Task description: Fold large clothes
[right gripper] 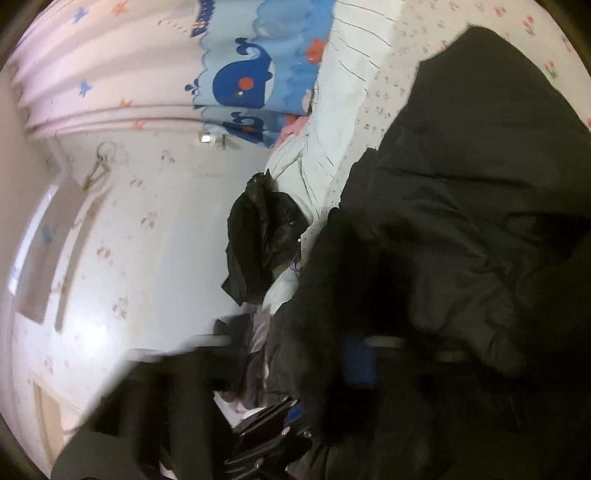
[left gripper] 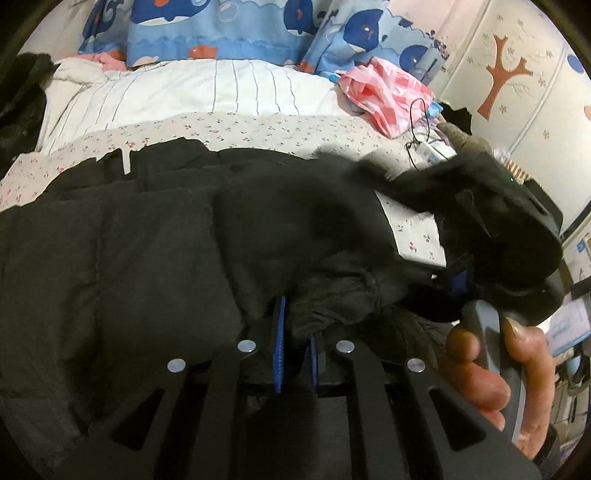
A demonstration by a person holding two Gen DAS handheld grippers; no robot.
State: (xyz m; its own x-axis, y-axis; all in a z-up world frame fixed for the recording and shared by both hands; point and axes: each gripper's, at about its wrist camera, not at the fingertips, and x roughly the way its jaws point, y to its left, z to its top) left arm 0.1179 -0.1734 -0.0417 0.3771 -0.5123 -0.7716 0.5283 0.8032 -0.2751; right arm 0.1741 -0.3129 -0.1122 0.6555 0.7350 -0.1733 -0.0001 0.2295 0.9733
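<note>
Your left claw [left gripper: 295, 347] is clamped on a bunch of the black coat [left gripper: 147, 240], which lies on the bed [left gripper: 258, 129]. Your right claw [left gripper: 458, 282] is blurry, so I cannot tell its grip.

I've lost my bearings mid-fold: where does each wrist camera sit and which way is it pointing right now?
Left wrist: sits behind the left claw, looking across the black coat on the floral sheet towards the whale-print bedding; the right hand and right claw show.
Right wrist: rolled sideways, blurred, facing the coat and wall; its own claw is indistinct.
Shared: coat, floral sheet, whale-print bedding.
</note>
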